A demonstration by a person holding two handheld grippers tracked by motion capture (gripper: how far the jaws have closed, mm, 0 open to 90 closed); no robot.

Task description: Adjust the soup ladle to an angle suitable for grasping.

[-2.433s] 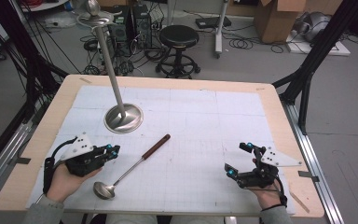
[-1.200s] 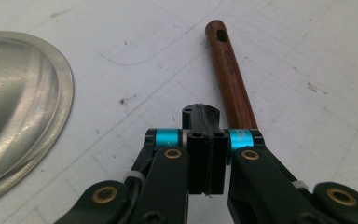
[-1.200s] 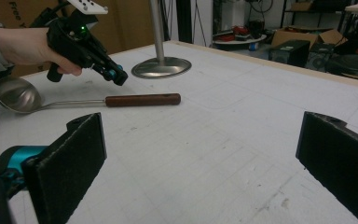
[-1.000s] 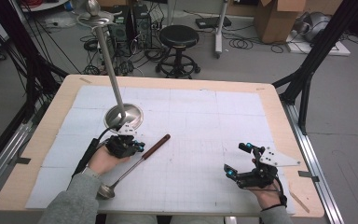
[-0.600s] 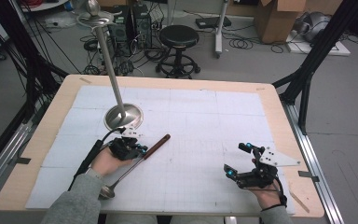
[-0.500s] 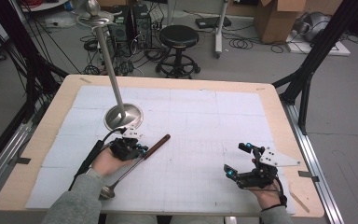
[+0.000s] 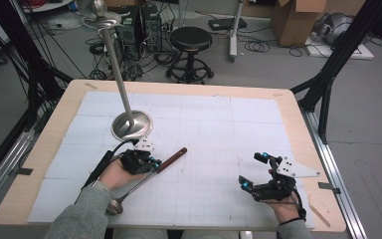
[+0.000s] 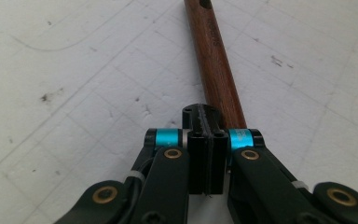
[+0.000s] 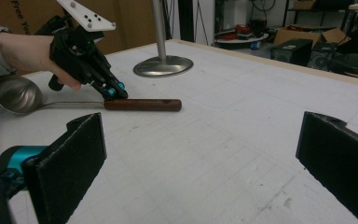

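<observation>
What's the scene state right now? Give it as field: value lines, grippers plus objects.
left gripper: jaws closed at the ladle, where the metal shaft meets the wooden handle
right gripper: jaws wide open, holding nothing, resting near the right of the table
ladle: lying flat on the mat, bowl toward the person, wooden handle pointing away and to the right
metal stand: round base on the mat beyond the left gripper, pole rising from it
table: wooden rim, white gridded mat on top

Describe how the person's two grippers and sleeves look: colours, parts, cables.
Both the left gripper and the right gripper are black with cyan bands at the jaws, brass-coloured pivots, a pale three-cornered top plate and a black trailing cable. The sleeves are grey.
</observation>
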